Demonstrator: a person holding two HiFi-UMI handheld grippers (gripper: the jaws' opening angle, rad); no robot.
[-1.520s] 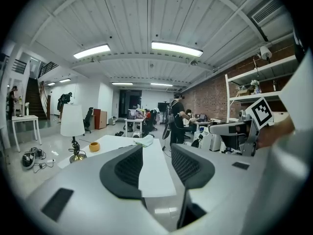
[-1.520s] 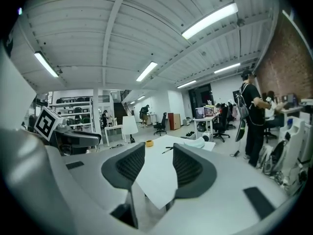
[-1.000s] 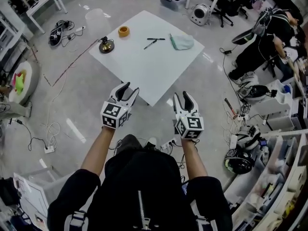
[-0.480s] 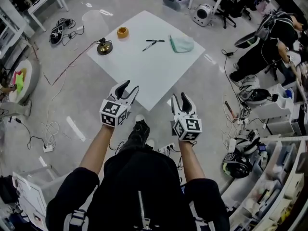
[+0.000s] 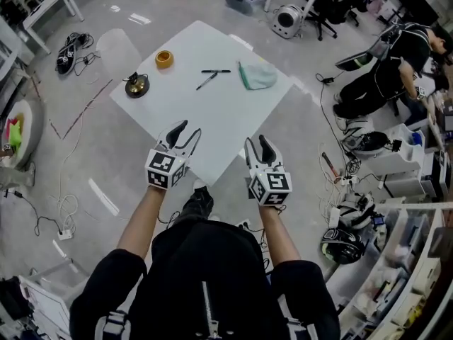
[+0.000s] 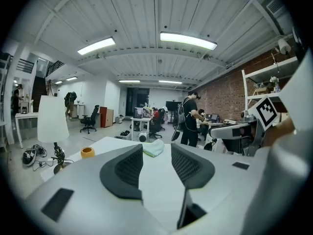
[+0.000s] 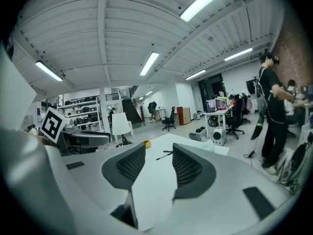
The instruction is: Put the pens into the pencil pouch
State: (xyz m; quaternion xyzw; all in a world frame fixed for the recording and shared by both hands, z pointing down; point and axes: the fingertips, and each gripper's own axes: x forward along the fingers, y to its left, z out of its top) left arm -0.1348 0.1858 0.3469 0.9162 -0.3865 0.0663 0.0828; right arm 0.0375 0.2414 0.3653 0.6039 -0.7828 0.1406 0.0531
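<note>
Pens (image 5: 215, 71) beside pencil pouch (image 5: 256, 75); both untouched

the white, dark-padded left hand-held gripper (image 5: 185, 129) and the matching right hand-held gripper (image 5: 258, 142) are held out side by side, level, on bare forearms (image 5: 138, 222) below black sleeves (image 5: 106, 282). both pairs of jaws stand apart, with nothing between them.

No readable words, brands or numbers anywhere — only black-and-white square marker patterns on the cubes of the left gripper (image 5: 173, 154) and right gripper (image 5: 264, 161), no legible characters.
</note>
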